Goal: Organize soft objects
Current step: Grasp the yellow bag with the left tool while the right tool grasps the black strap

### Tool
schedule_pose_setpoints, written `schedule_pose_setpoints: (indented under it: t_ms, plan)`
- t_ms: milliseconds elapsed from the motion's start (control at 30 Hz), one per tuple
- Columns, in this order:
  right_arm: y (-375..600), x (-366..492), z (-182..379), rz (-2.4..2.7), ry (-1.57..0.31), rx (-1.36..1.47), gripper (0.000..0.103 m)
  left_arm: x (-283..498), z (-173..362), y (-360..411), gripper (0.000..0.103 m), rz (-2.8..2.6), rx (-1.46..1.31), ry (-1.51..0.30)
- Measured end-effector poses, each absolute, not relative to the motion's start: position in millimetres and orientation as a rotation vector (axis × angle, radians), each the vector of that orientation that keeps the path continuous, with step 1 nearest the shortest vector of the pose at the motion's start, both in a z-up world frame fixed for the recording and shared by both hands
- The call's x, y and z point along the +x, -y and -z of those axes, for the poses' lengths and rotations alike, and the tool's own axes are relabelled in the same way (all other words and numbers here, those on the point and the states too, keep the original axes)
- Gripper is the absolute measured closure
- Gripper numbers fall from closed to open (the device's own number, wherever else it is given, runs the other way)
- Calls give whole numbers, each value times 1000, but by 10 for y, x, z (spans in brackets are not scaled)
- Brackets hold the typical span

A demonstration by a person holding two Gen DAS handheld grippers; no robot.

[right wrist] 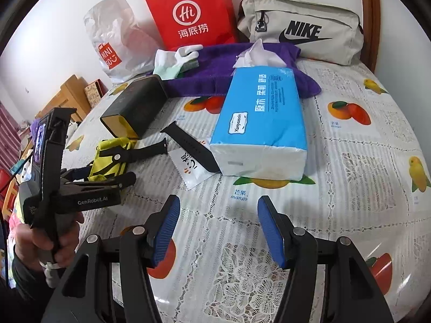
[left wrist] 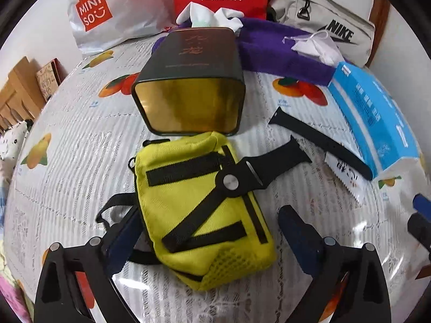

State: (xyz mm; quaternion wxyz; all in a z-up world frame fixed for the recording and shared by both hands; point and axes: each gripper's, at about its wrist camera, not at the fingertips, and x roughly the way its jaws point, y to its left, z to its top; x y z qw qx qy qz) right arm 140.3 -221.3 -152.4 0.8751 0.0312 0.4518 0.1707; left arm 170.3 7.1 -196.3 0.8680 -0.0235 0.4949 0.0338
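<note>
A yellow pouch (left wrist: 199,210) is being straddled by the left gripper (left wrist: 210,231), spread apart, and the right gripper (right wrist: 218,228) is being held apart on a fruit-print lace tablecloth (right wrist: 350,188) beside a white wall (right wrist: 54,27).

wall (right wrist: 67,40): plain white
headboard (right wrist: 367,13): brown wood
bedspread (right wrist: 350,188): white lace, fruit print
shelf (left wrist: 16,91): light wood
</note>
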Motion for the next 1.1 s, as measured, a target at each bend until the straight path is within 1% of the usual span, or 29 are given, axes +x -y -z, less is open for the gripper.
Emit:
schedule_pose_setpoints:
  t_ms: [33,67,100,167,200,367,500,600,733,800,1100]
  plan:
    - [2218,1405,1528,-357,-945,69,43,1704,1957,-86,9,-65,-48,-1033]
    - [2219,1409,1529,-356,-948,72,43,1703,1938,-112,22,-66,-37,-1023]
    - [2221,1408,1529,-355,-950,76,43,1699,1909,-141,29,-65,-33,-1015]
    - [2205,1401,1519,-362,-948,74,43,1671,1836,-215,40,-32,-44,-1003]
    - [2182,1394,1509,-364,-945,66,43,1666,1804,-231,42,-18,-44,-997]
    - [2063,1355,1464,-382,-928,26,43,1517,1588,-341,43,81,-115,-955]
    - [1955,1350,1462,-392,-927,13,43,1385,1504,-359,43,88,-91,-919]
    - [1850,1349,1480,-411,-931,-3,43,1289,1421,-352,43,241,-141,-901]
    - [1691,1362,1495,-431,-942,-34,43,1283,1443,-315,43,228,-98,-885]
    - [1608,1354,1489,-451,-940,-52,44,1316,1502,-392,43,250,-152,-913]
    - [1298,1361,1578,-506,-980,-101,44,1347,1626,-708,43,180,-211,-926]
